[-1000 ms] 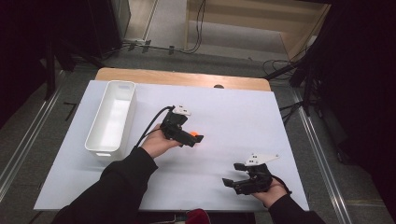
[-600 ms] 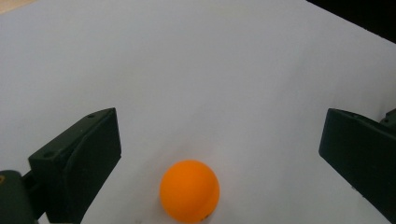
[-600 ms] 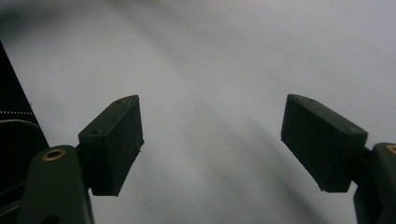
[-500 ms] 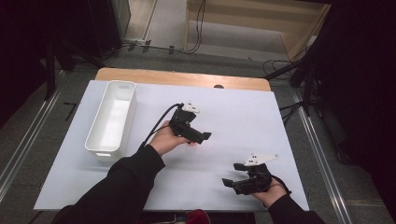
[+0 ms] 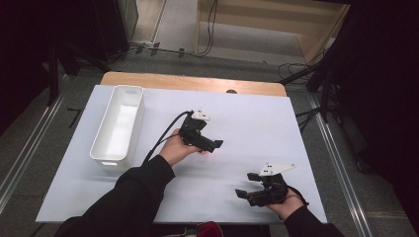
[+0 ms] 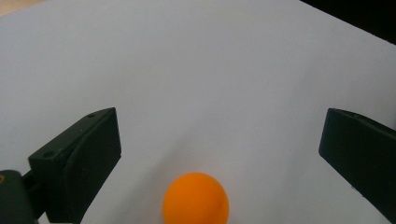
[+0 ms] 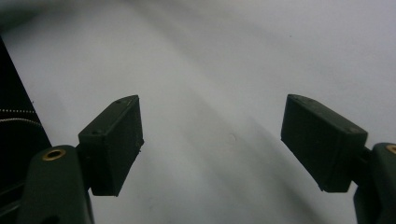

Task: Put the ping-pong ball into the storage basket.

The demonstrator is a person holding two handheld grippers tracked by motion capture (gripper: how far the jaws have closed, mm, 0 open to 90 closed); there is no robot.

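An orange ball (image 6: 196, 201) lies on the white tabletop (image 6: 201, 60), low in the left gripper view and between the two black jaws without touching either. My left gripper (image 6: 222, 135) is open wide around it. From above, the left gripper (image 5: 213, 146) sits mid-table in a hand, pointing right, and covers the ball. My right gripper (image 5: 246, 185) rests near the front right of the table, jaws pointing left. It stands open (image 7: 212, 126) with only bare white surface between its jaws.
A long white bin (image 5: 118, 123), with nothing visible inside, stands at the left of the white sheet (image 5: 257, 123). A strip of wooden table edge (image 5: 192, 82) runs along the back. The left gripper's cable (image 5: 163, 136) trails toward the bin.
The left gripper has moved right over the orange ball, which showed at its tip a second ago and is now hidden beneath it from above. The right gripper has stayed put.
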